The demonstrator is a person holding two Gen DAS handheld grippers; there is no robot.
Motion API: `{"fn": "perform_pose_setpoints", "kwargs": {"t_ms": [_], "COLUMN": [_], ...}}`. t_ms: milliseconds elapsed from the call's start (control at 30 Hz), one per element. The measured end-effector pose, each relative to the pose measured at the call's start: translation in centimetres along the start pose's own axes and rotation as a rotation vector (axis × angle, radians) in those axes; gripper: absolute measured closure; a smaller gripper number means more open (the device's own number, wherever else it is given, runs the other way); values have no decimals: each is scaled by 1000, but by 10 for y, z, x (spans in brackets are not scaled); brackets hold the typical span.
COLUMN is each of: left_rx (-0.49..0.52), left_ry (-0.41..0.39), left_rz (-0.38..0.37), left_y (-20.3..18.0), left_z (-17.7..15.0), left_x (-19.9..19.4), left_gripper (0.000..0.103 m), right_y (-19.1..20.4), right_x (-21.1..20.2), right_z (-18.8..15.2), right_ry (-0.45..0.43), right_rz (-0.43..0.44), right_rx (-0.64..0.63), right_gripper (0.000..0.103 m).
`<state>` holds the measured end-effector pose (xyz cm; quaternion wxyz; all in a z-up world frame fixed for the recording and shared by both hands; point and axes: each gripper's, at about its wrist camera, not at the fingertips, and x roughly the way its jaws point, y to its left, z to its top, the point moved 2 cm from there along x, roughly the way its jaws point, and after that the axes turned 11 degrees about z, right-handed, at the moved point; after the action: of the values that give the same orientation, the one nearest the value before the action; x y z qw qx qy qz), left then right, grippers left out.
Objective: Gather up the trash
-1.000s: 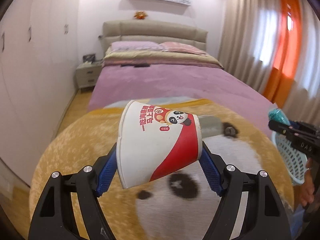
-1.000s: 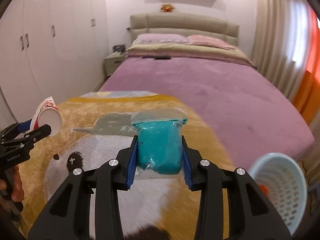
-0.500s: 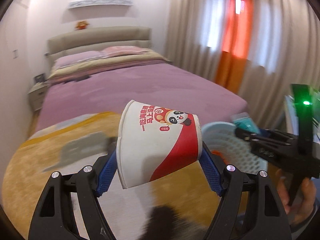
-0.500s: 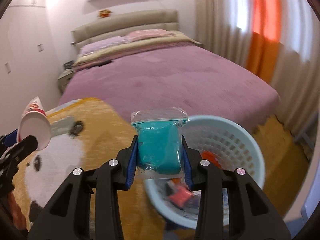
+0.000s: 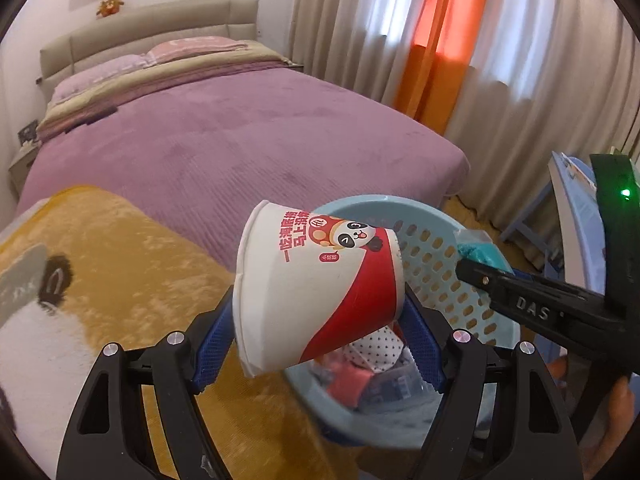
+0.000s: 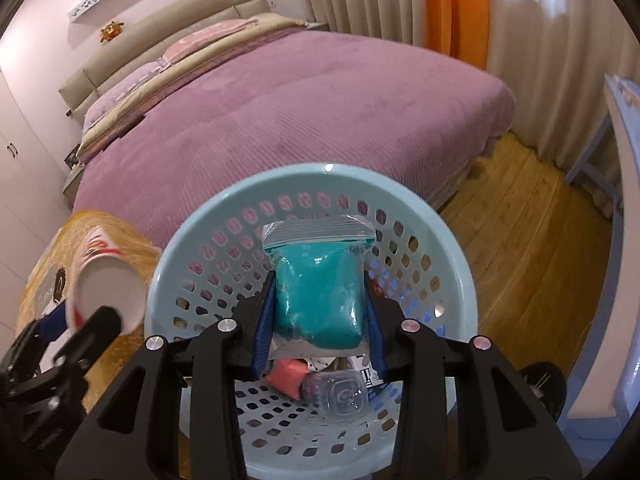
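My left gripper is shut on a white and red paper cup with a panda print, held on its side at the left rim of a light blue perforated basket. My right gripper is shut on a clear zip bag of teal stuff, held over the open basket. The basket holds a pink piece, a clear plastic container and other scraps. The cup also shows in the right wrist view, and the right gripper with the bag in the left wrist view.
A bed with a purple cover lies behind the basket. A yellow panda blanket is at the left. Wooden floor, curtains and a blue and white stool are at the right.
Both grippers have swung right, away from the panda blanket. The basket has come close: the bag is now over its opening and the cup at its rim.
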<state>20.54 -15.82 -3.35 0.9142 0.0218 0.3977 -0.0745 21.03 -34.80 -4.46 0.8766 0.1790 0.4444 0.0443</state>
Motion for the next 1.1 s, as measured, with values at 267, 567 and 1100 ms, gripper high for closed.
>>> {"fn": "perform_pose_setpoints", "kwargs": {"t_ms": [267, 567, 1100], "left_rx": [0, 16, -87], "left_ry": [-19, -107, -440], "left_rz": [-49, -98, 170], "left_y": [-2, 24, 93], "left_z": [-2, -22, -94], "left_x": [0, -62, -150], "left_gripper": [16, 13, 8], "right_y": [-8, 41, 113], "right_x": [-12, -74, -139], "right_z": [-7, -41, -115], "right_ry": [0, -116, -501], "right_rz": [30, 72, -8], "right_rx": [29, -98, -320], "right_gripper": [44, 44, 35]}}
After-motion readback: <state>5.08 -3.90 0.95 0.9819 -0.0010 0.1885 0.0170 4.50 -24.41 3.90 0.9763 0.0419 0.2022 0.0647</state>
